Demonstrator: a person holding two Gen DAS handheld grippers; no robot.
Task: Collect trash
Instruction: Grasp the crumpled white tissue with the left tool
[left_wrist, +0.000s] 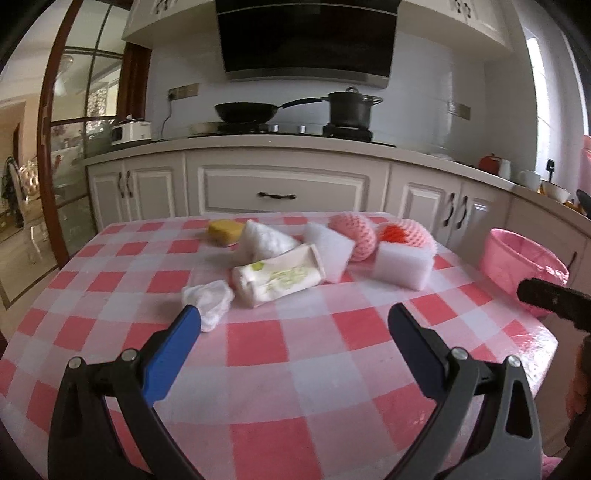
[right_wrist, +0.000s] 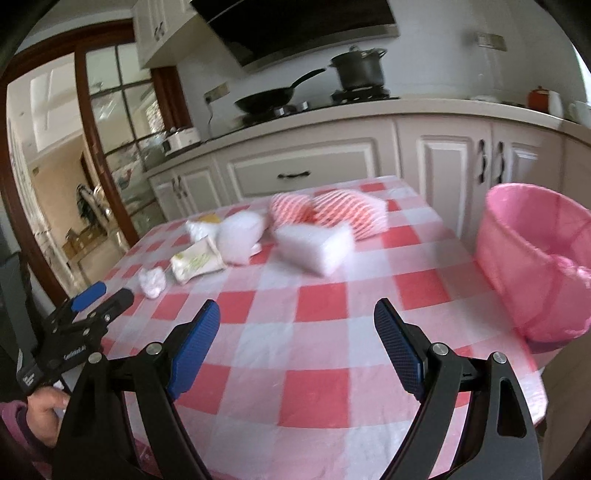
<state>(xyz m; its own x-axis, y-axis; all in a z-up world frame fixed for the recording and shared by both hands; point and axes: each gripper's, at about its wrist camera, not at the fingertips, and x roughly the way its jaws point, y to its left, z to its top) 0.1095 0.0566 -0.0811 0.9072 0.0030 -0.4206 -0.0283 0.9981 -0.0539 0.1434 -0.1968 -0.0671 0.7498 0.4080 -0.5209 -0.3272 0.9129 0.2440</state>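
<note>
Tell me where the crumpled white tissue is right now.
The crumpled white tissue lies on the checked tablecloth, just beyond the left gripper, beside the wet-wipe packet. In the right wrist view it sits far left.

My pads (right_wrist: 197, 345): blue, fine-textured, matt
Tablecloth (left_wrist: 258, 343): glossy plastic sheen, red-white check
Bin liner (right_wrist: 535, 258): thin pink plastic film
Foam block (left_wrist: 402, 267): white, soft, matt
Fruit nets (left_wrist: 354, 236): pink foam mesh
Tissue (left_wrist: 208, 299): crumpled white paper
</note>
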